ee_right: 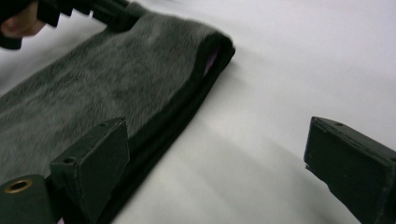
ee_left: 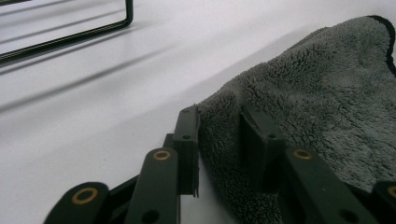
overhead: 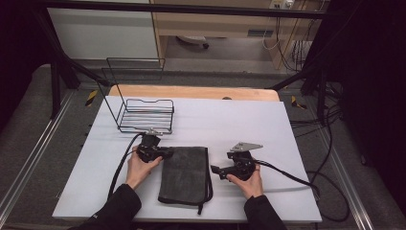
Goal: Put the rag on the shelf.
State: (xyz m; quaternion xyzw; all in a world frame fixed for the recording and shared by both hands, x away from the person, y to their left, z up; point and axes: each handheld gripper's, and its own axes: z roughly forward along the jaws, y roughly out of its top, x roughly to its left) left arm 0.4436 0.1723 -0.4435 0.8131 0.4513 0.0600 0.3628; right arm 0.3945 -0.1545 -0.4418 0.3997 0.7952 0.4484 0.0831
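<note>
A dark grey folded towel (overhead: 184, 173) lies on the white table (overhead: 239, 120) in front of the person. My left gripper (overhead: 167, 153) is at the towel's far left corner. In the left gripper view the fluffy towel (ee_left: 322, 88) is bunched up between the jaws of the left gripper (ee_left: 219, 119), which is shut on that fold. My right gripper (overhead: 216, 170) rests low beside the towel's right edge. Its jaws stand wide apart in the right gripper view (ee_right: 215, 133): one over the towel's hemmed edge (ee_right: 107, 84), the other over bare table.
A black wire basket (overhead: 146, 115) stands on the table just behind the left gripper, and its base wire (ee_left: 70, 37) is close by in the left gripper view. Cables trail off the table's right side. Bare white tabletop stretches behind and right of the towel.
</note>
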